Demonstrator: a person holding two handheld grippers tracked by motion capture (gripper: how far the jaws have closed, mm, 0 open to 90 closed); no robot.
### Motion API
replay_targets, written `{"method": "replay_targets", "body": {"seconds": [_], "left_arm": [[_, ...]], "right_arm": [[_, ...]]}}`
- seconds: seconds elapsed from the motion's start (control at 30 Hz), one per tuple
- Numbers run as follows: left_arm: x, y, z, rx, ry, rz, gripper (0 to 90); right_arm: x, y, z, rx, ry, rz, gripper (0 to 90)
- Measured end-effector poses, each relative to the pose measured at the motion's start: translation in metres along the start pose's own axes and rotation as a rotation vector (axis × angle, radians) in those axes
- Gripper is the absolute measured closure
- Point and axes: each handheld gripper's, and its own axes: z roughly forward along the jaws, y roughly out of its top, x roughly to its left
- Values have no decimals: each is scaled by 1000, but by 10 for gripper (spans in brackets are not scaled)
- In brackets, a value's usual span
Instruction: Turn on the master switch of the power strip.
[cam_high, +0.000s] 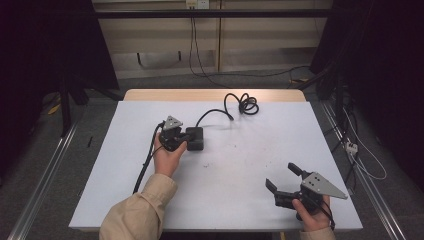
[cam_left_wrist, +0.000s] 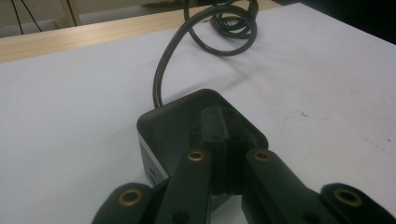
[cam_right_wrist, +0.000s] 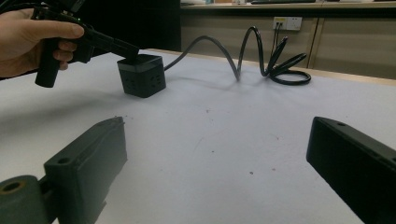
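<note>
Right gripper (cam_high: 281, 178) gapes over bare table (cam_high: 240, 170) near its front edge.
Left gripper (cam_left_wrist: 226, 140), jaws together, tips on cube (cam_left_wrist: 182, 123); cord (cam_high: 240, 104) coils by far edge.

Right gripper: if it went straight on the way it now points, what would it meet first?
Probably nothing close: the right gripper, jaws open, faces bare table. Farther along sits the black cube socket, left of centre, so it may pass beside it.

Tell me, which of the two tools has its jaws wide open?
The right tool, near the table's front right corner, stands wide open with nothing between its jaws. The left tool is shut, its tips resting on the black cube.
</note>
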Motion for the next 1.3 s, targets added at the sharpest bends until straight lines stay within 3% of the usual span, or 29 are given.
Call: {"method": "replay_targets", "body": {"seconds": [0.33,0.5,1.3], "left_arm": [[0,-1,0,-8,1,-19,900],[3,-1,0,-9,-20,-47,900],[8,-2,-1,-21,-34,-83,900]], "right_arm": [[0,0,1,2,1,-2,44],[0,0,0,1,0,-2,44],[0,0,2,-3,6,4,45]]}}
